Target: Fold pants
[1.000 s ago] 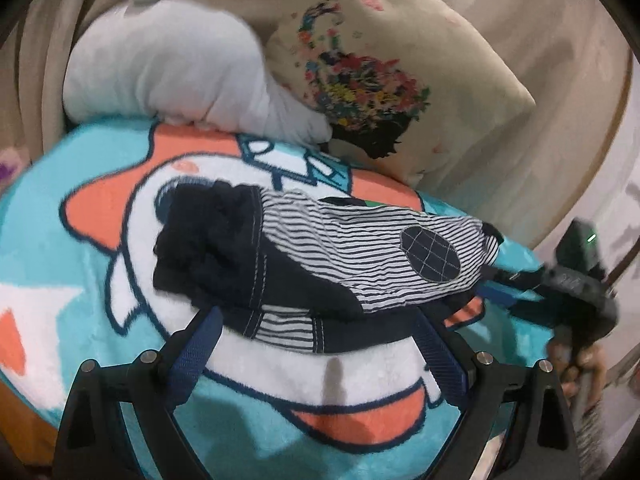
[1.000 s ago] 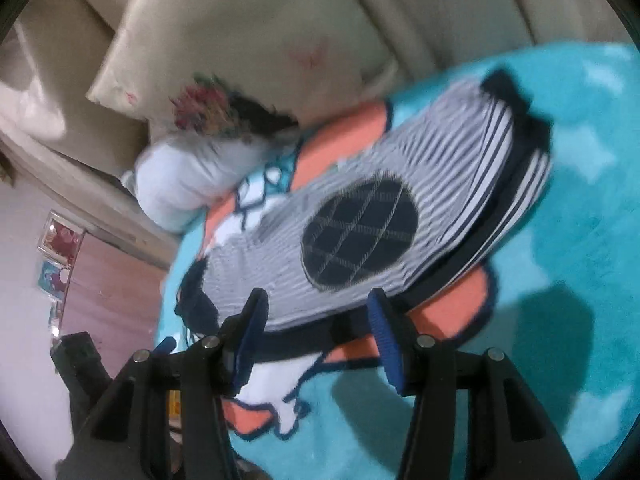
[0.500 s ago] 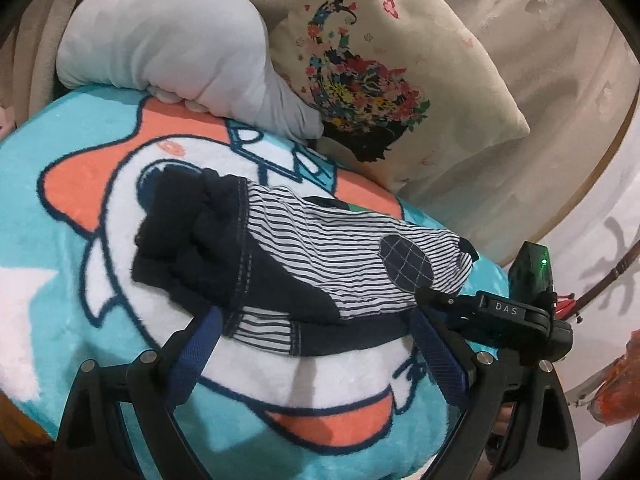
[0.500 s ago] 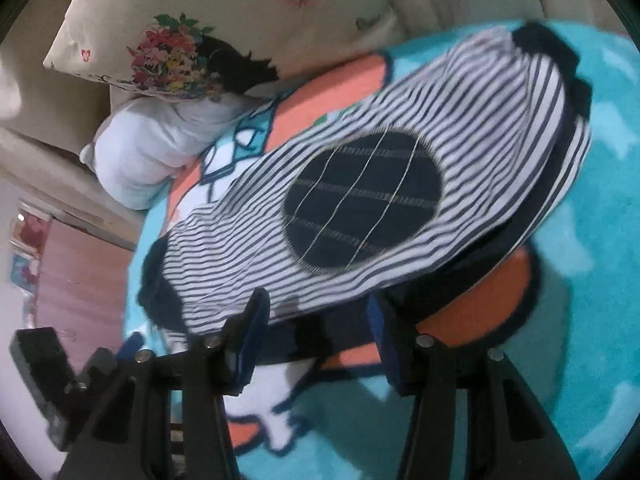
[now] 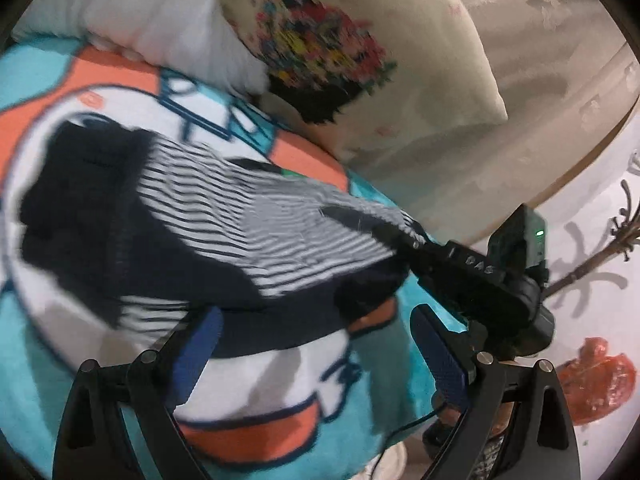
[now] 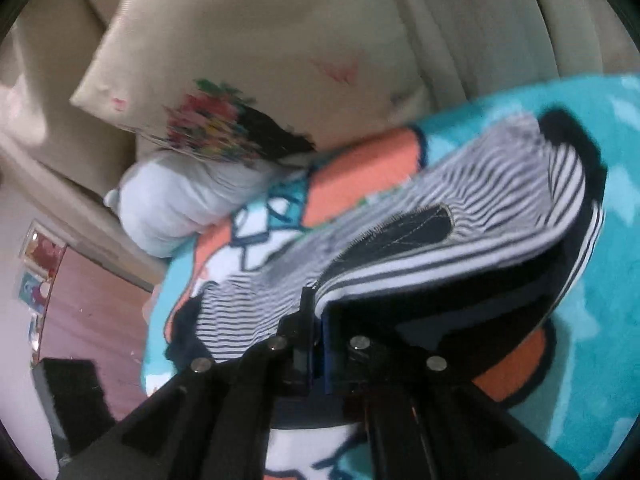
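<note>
Left wrist view: the pants (image 5: 192, 232), striped white and navy with a dark waistband bunched at their far left end, lie across the cartoon blanket (image 5: 280, 396) just ahead of the left gripper (image 5: 316, 344); its blue-padded fingers (image 5: 196, 344) stand spread wide with nothing between them, the near navy hem of the cloth just beyond the tips; at the right end of the garment the right gripper (image 5: 404, 240) has hold of the striped edge, and that end is raised off the blanket; a printed cushion (image 5: 360, 64) and a white pillow (image 5: 132, 4) lean behind, well clear of the work.

Right wrist view: the right gripper (image 6: 320, 312) has just been closing, and its fingers are now pressed together on the striped edge of the pants (image 6: 460, 208), pinching a doubled layer; the cloth peels up from the blanket (image 6: 616, 248) in a soft curl, the round dark patch (image 6: 404, 236) tipped edge-on.

Judged from this, the garment is light, limp knit that droops wherever it is unsupported and is not fragile; a single pinch will let the far side sag and skew the fold; the free left fingers would best take the near hem or corner opposite, gathering both layers, so the edge travels level; the fleecy blanket looks likely to drag on the cloth.
</note>
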